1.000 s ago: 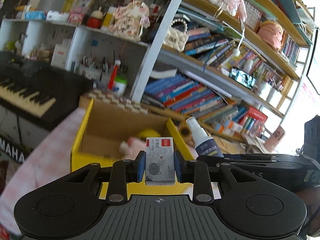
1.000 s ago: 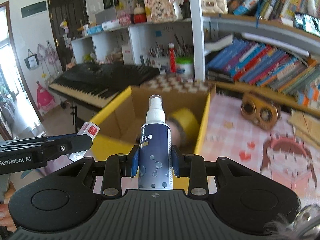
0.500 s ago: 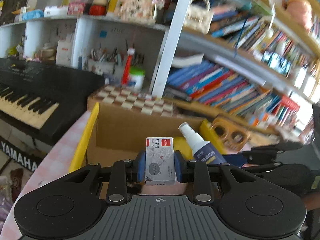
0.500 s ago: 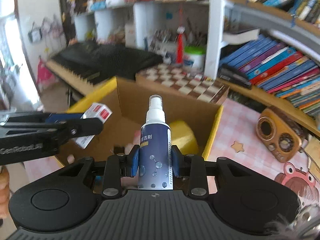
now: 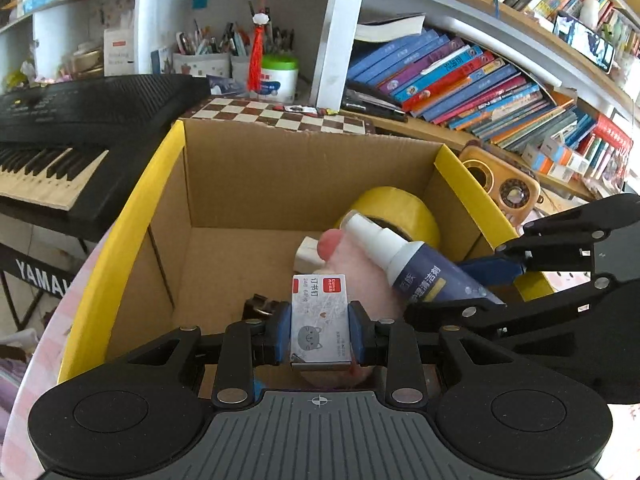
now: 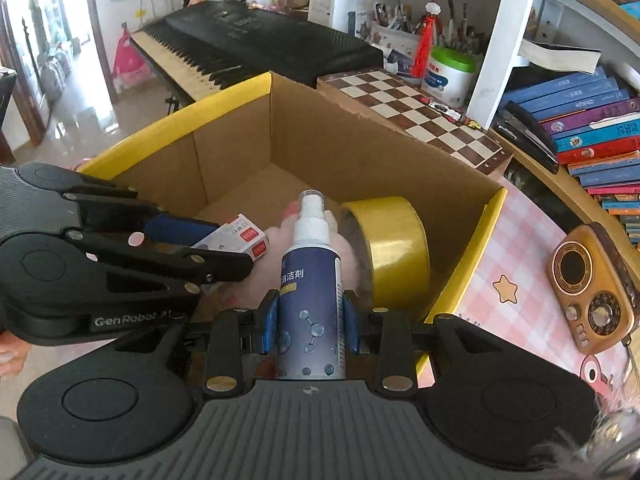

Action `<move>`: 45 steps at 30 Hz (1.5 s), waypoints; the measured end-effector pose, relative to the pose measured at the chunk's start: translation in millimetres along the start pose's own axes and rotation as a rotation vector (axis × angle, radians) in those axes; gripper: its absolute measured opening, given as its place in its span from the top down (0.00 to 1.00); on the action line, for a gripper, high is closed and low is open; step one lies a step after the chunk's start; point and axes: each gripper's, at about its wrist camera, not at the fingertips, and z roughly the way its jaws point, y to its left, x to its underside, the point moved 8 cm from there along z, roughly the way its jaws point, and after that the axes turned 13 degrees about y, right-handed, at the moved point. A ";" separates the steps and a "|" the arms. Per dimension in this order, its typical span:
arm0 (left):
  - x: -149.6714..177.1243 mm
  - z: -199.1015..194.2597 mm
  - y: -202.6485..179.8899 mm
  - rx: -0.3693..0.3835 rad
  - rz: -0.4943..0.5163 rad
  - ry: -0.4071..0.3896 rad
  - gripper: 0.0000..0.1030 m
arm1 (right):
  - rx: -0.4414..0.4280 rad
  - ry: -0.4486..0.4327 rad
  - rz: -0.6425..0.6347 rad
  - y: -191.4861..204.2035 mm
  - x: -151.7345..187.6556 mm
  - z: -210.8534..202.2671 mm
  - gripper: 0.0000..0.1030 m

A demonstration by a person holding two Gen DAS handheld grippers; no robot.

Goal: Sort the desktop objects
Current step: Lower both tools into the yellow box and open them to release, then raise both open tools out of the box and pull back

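Observation:
My left gripper [image 5: 320, 330] is shut on a small grey and red box of staples [image 5: 318, 320], held over the open cardboard box [image 5: 124, 248] with yellow rims. My right gripper [image 6: 310, 322] is shut on a dark blue spray bottle [image 6: 310, 304] with a white nozzle, also above the box. Each gripper shows in the other's view: the spray bottle [image 5: 416, 268] at the right, the staple box [image 6: 236, 238] at the left. Inside the cardboard box [image 6: 224, 98] lie a yellow tape roll [image 6: 394, 248] and a pink plush toy [image 5: 360, 268].
A black keyboard [image 5: 60, 120] stands left of the box and a chessboard [image 5: 280, 114] behind it. A wooden retro radio [image 6: 590, 288] lies on the pink checked tablecloth [image 6: 520, 248] to the right. Bookshelves with books and pen holders rise behind.
Both grippers have moved forward and tipped down, from in front of the box to above its opening, each still holding its item. The box's inside now fills both views.

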 end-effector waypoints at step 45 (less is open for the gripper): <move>131.3 -146.5 -64.1 0.108 0.011 -0.252 0.01 | 0.271 -0.329 0.724 35.3 230.9 -147.5 0.31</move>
